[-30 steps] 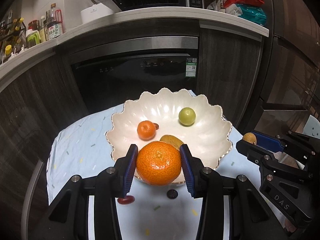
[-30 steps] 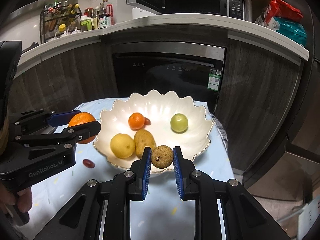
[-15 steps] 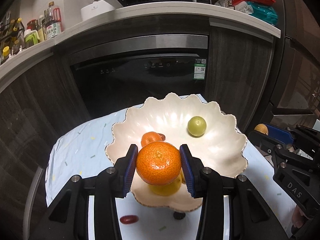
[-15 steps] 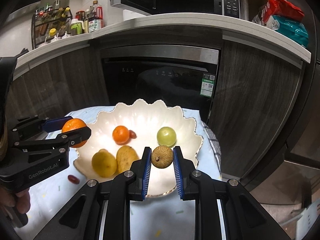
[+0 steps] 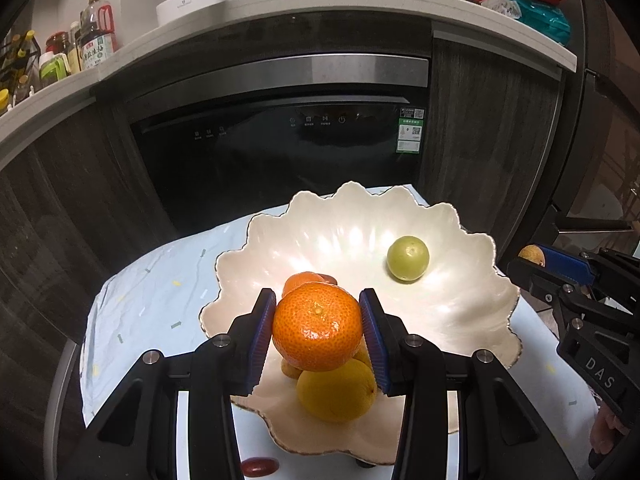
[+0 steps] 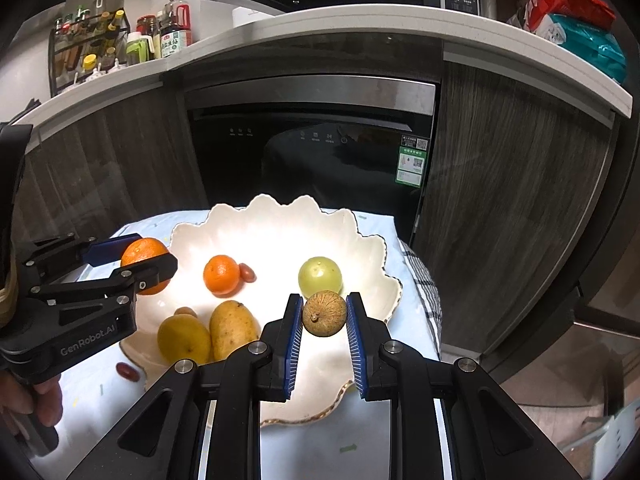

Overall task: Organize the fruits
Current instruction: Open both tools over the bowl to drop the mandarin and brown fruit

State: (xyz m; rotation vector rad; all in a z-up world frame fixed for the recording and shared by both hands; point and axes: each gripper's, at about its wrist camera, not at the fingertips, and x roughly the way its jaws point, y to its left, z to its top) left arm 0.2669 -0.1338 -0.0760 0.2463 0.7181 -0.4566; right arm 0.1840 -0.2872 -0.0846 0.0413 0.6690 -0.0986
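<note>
My left gripper is shut on a large orange and holds it over the near left part of the white scalloped bowl. My right gripper is shut on a small brown round fruit over the bowl's near right part. In the bowl lie a small orange, a green round fruit, a yellow lemon, a yellow-brown mango and a red date.
The bowl stands on a small table with a light blue cloth. A red date lies on the cloth by the bowl's near edge. A dark dishwasher front and wood cabinets stand behind. A checked cloth hangs at the table's right side.
Both grippers have moved forward over the bowl, each still holding its fruit. The bowl now looks closer in both views.
</note>
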